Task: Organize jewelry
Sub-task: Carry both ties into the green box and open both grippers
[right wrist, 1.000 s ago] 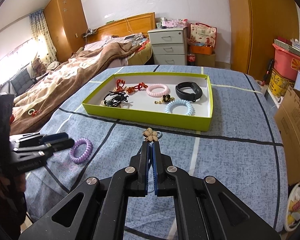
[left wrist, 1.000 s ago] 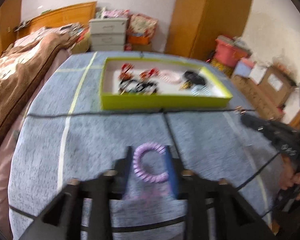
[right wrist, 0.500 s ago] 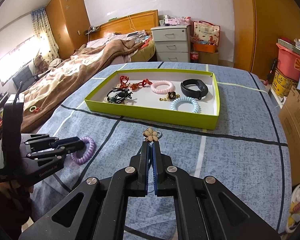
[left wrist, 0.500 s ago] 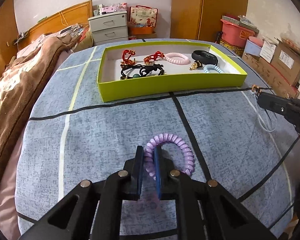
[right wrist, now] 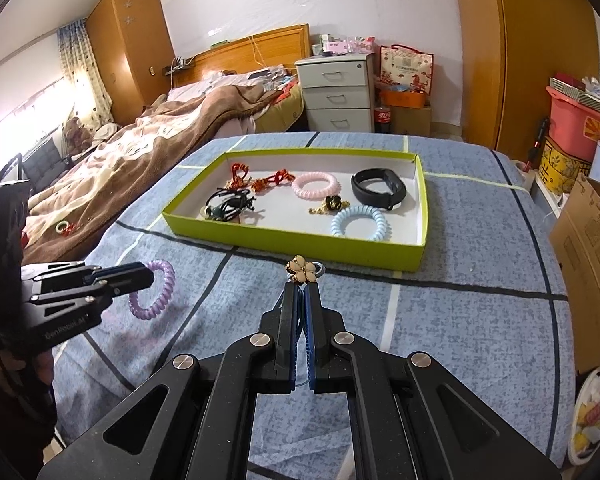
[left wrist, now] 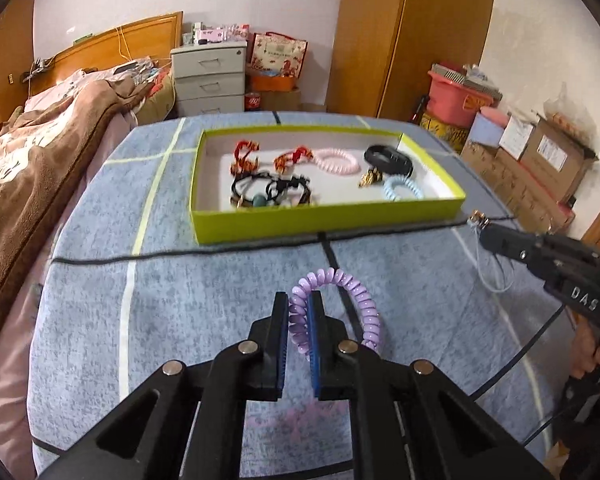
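Observation:
My left gripper [left wrist: 298, 300] is shut on a purple coil hair tie [left wrist: 356, 300], pinching its left side and holding it just above the blue cloth. From the right wrist view the same gripper [right wrist: 148, 276] and purple coil hair tie [right wrist: 156, 304] show at the left. My right gripper [right wrist: 302, 290] is shut on a flower hair tie [right wrist: 300, 271], whose cream flower sticks out past the tips; it appears at the right in the left wrist view [left wrist: 480, 222]. A lime-green tray [left wrist: 324, 222] [right wrist: 292, 240] ahead holds several hair ties and bracelets.
The table wears a blue cloth with dark and pale stripes [right wrist: 460, 320]. A bed with a brown blanket [right wrist: 140, 160] lies left. Cardboard boxes [left wrist: 540, 160] and a pink bin [right wrist: 576, 120] stand to the right. A person's hand [left wrist: 596, 356] grips the right tool.
The left gripper's jaws closed around the purple coil hair tie and raised it slightly off the cloth. The right gripper kept still with the flower hair tie.

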A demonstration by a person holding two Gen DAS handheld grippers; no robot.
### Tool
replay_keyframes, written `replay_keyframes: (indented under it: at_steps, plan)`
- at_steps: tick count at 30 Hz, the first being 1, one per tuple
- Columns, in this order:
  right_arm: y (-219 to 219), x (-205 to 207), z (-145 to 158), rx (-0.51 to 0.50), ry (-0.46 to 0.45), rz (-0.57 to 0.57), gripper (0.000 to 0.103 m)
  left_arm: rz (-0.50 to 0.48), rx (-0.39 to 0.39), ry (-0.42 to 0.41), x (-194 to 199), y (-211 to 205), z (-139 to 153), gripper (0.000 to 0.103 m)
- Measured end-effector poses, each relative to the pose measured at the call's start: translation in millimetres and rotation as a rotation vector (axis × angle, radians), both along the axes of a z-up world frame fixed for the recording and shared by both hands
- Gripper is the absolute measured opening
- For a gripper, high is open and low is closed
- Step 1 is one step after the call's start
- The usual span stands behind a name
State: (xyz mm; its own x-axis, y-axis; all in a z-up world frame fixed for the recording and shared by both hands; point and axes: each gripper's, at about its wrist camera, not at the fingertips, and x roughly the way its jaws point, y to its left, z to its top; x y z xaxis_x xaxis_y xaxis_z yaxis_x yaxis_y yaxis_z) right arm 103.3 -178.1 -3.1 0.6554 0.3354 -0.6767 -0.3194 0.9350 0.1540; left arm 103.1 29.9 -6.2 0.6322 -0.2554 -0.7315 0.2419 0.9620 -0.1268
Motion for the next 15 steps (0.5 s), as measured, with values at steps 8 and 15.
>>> replay_keyframes:
  at_steps: [8,15]
  plan:
    - [2,22,16,0.001,-0.02,-0.011,0.003,0.026,-0.037,-0.025,31,5,21,0.01]
    - [15,58,23,0.006,-0.028,-0.007,0.003,0.044,-0.04,-0.028,67,8,29,0.01]
